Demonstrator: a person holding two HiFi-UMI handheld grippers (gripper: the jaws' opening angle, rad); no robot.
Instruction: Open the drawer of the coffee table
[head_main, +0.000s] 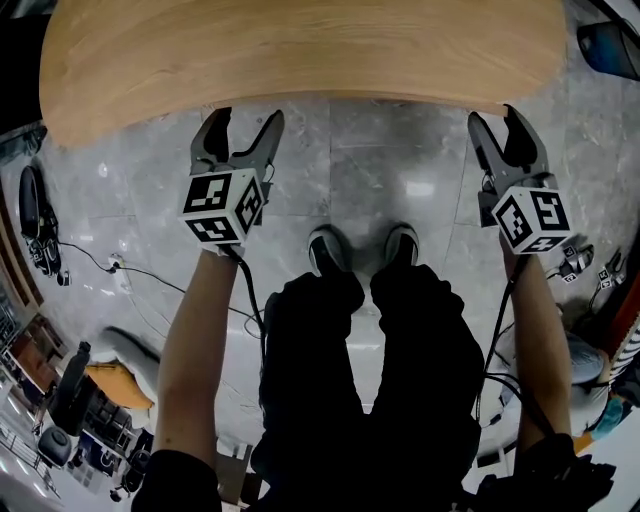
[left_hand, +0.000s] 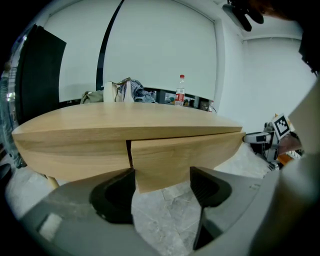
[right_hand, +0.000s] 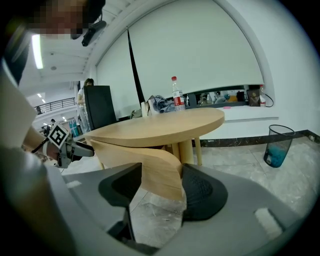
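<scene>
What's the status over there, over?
Left gripper open, right gripper open. Drawer front at their tips, no firm grip seen. Only the person's shoes before it.

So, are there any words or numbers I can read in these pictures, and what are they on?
None can be read.
Bottle label: red and white, print too small to read.
Marker cubes on the left gripper and right gripper: black-and-white square patterns only, no letters or numbers.
Coffee table: plain wood, no print.
</scene>
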